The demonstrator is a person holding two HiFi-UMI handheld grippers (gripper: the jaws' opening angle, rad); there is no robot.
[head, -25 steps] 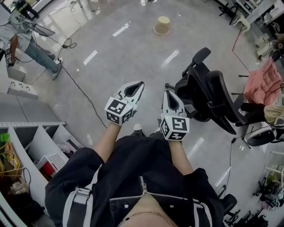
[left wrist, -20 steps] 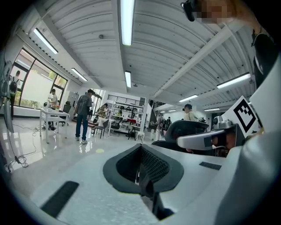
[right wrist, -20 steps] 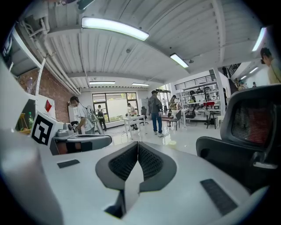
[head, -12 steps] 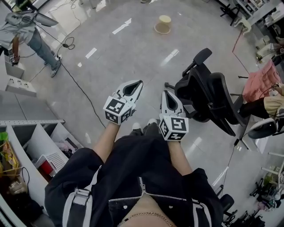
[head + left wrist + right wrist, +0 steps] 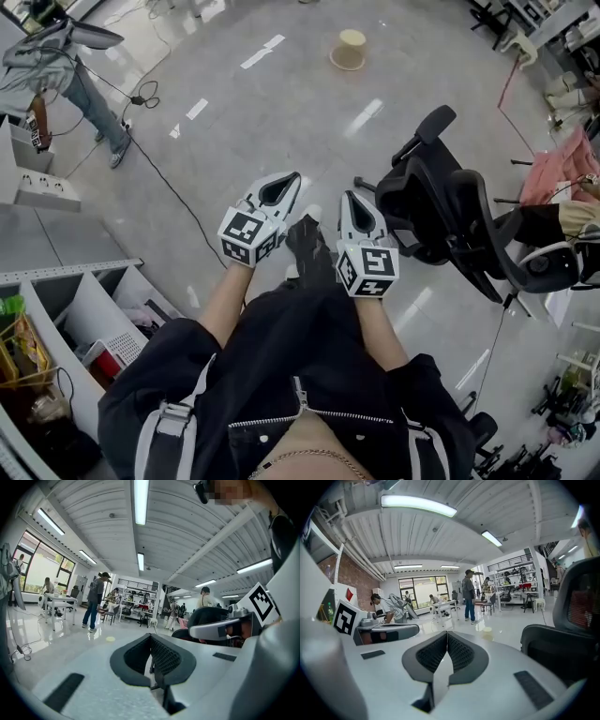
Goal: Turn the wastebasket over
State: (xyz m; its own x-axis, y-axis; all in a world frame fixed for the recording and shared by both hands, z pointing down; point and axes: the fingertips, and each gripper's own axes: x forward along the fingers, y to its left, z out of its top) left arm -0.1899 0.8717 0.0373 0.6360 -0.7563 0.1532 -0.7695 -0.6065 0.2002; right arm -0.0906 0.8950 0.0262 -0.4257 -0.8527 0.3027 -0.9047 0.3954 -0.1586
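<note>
Walking up to the wastebasket, both grippers closed and empty

Wastebasket (image 5: pixel 349 50) sits on the floor at 12 o'clock, well apart from both grippers; left gripper (image 5: pixel 294 179) and right gripper (image 5: pixel 349 196) have jaws pressed together, nothing between; office chair (image 5: pixel 450 211) near at 2 o'clock; best bet: pass clear of the chair, spread jaws only beside the rim, grip opposite sides before tipping.

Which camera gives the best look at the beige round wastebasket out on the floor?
The head view: the beige round wastebasket stands whole and unblocked on the grey floor. Both gripper views show only a tiny pale speck far off.
</note>
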